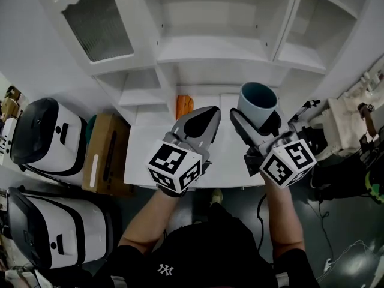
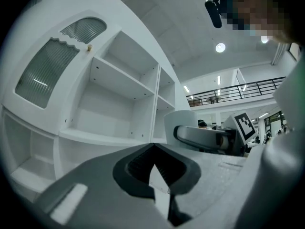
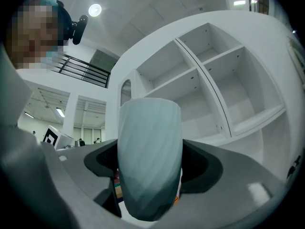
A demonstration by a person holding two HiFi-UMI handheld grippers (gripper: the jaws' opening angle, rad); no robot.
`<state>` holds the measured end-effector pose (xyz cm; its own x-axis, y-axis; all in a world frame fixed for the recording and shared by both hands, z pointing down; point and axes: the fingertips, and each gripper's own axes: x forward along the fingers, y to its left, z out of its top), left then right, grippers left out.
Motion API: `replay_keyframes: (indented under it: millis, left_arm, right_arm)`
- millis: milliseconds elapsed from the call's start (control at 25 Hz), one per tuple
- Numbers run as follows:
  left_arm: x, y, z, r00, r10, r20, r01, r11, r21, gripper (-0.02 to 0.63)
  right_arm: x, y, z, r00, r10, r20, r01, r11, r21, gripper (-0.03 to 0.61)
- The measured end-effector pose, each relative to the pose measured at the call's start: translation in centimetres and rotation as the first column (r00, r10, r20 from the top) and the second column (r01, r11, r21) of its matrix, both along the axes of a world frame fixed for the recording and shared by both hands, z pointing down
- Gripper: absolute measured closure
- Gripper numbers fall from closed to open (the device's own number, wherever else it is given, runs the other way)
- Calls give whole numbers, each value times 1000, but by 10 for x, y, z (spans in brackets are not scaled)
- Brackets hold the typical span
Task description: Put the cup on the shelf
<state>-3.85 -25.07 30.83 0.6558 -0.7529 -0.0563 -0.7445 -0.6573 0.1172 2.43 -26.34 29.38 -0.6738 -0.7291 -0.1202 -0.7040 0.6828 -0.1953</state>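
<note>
While the right tongs [image 1: 258,120] clamp the pale cup [image 1: 258,98] (upright, mouth up) before the white shelf [image 1: 204,50], the left tongs [image 1: 207,116] sit closed and empty.

This looks like a staged test hall or lab, not a home. A bare white cupboard with open shelves [image 1: 204,47] stands on a dark floor [image 1: 345,218] among black-and-white appliances [image 1: 42,137], a brown cardboard box [image 1: 105,155] and loose cables [image 1: 326,233]. Overhead are round ceiling lamps [image 2: 220,47] and a black-railed balcony [image 2: 238,90].
</note>
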Motion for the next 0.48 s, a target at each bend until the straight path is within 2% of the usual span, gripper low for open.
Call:
replay_keyframes:
  millis: [480]
  left_arm:
    - [27,-89,-8,998,-57,3,57,998,3,614]
  right_arm:
    - [21,-96,-21,998,-36,-44,38,998,46,192]
